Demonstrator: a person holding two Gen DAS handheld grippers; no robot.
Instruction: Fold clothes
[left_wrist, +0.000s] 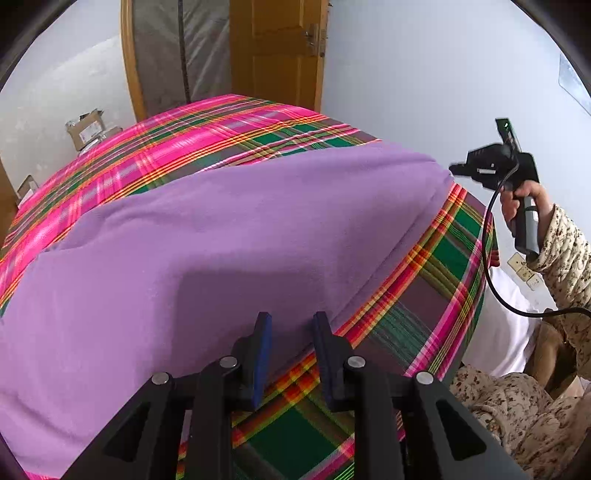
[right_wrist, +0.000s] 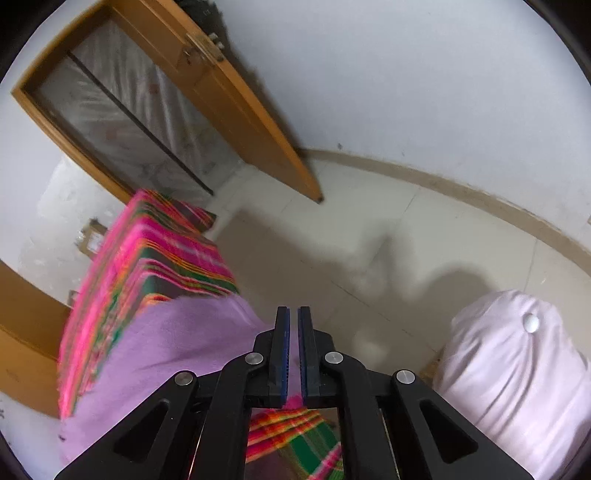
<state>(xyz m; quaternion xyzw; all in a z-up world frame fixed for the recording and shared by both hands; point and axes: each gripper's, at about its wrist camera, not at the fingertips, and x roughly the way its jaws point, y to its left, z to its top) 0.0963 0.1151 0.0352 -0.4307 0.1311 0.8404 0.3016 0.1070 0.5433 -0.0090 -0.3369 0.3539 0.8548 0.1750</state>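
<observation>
- Left tool: fingers parted, a clear gap between the blue pads, nothing in the gap. Tips hover at the near edge of the purple cloth; contact cannot be told.
- Purple cloth lies spread flat over the plaid cover of the counter, filling most of the left wrist view from 9 o'clock through centre. Plaid shows beyond it at 12 o'clock and along its right edge toward 4 o'clock.
- Right tool: pads drawn nearly together, only a thin slit between them, nothing gripped. It is held off the counter's edge, over the tiled floor.
- In the left wrist view the right tool sits at 2 o'clock, in the person's hand, just past the cloth's far right corner.
- Right wrist view: purple cloth at 8 o'clock, a white bundle at 4 o'clock, a wooden door at 11 o'clock.
</observation>
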